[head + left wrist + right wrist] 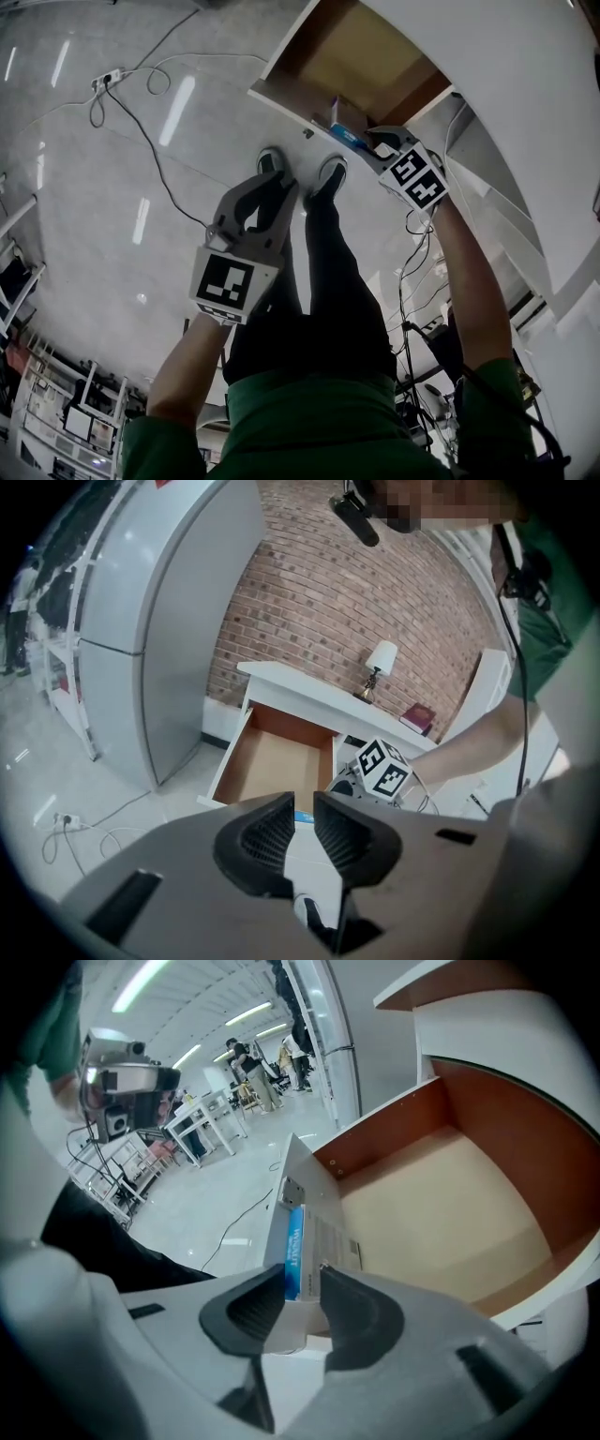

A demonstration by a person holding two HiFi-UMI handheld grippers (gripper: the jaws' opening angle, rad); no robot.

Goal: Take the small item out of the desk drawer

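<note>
While the head view takes in both hand-held grippers at once, the left hand-held gripper [265, 192] over the person's two shoes and the right hand-held gripper [380, 145] at the one open drawer [375, 66], only the right gripper view shows the grip: its pads close on the sides of the single small box [314, 1232], white with a blue edge, at the drawer's front edge. The left gripper view alone shows one lamp [380, 660] and one dark red book [418, 716] on the white bench [309, 694]; its own jaws stand narrowly apart, empty.
</note>
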